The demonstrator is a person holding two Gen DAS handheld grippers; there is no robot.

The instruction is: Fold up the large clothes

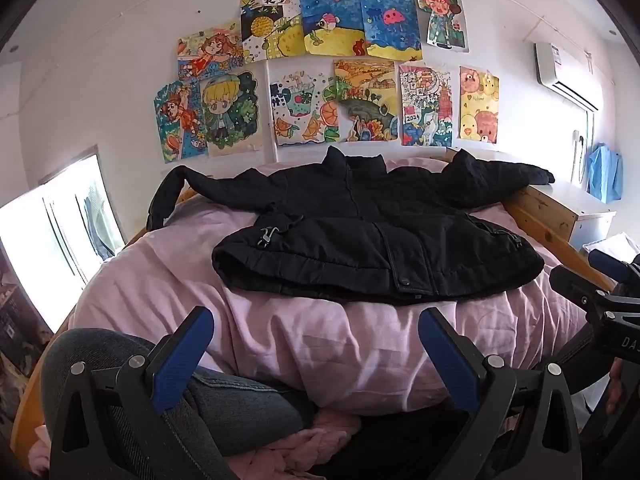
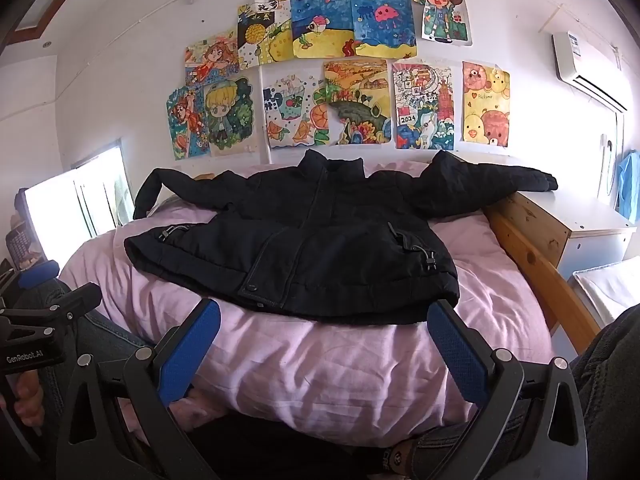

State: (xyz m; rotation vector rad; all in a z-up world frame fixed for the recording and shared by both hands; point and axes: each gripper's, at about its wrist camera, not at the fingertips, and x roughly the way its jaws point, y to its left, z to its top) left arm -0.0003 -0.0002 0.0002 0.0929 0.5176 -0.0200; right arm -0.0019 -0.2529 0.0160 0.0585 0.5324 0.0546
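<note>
A black jacket lies front up and spread flat on a pink quilt on the bed, collar at the far end by the wall, hem near. Its right sleeve reaches over the wooden bed rail; the left sleeve droops off the far left edge. The left gripper and right gripper both hang short of the hem, spread wide and empty. The padded cloth looks thick, so a shallow pinch may slip, and the hanging sleeve could drag the jacket askew.

Open pink bedding before both tongs; black jacket at twelve o'clock, wooden bed rail at two o'clock.
</note>
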